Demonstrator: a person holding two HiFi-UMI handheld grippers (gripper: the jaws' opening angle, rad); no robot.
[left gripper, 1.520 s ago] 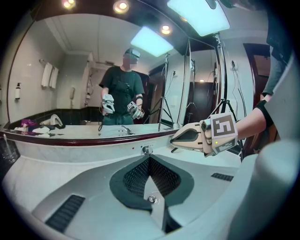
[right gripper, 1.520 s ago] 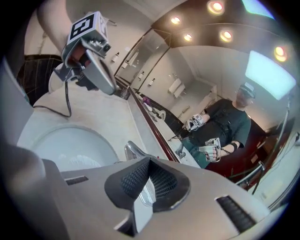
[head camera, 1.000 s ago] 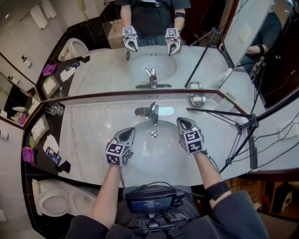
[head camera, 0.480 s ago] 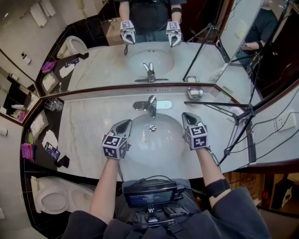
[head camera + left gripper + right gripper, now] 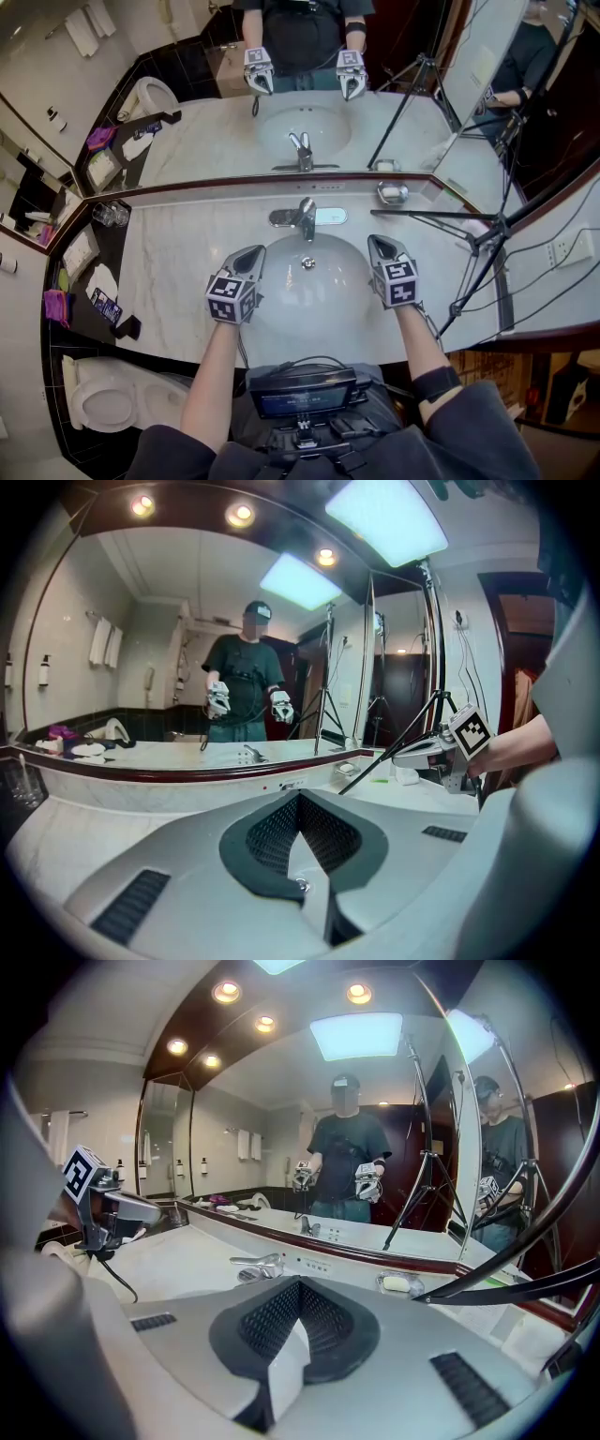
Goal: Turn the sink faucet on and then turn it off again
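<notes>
Note a small shift of the right gripper (image 5: 377, 242) toward 3 o'clock since the earlier frame, and no real shift of the left gripper (image 5: 253, 251). Read both sets of fingers (image 5: 267, 1321) as closed, with nothing between them. Find the faucet (image 5: 305, 217) at 12 o'clock of the sink (image 5: 319, 309), on the counter (image 5: 178, 262), apart from both grippers: 1 o'clock from the left, 10 o'clock from the right. See no water stream. Treat progress as unsettled: fits a faucet yet to be opened, or one shut again.
</notes>
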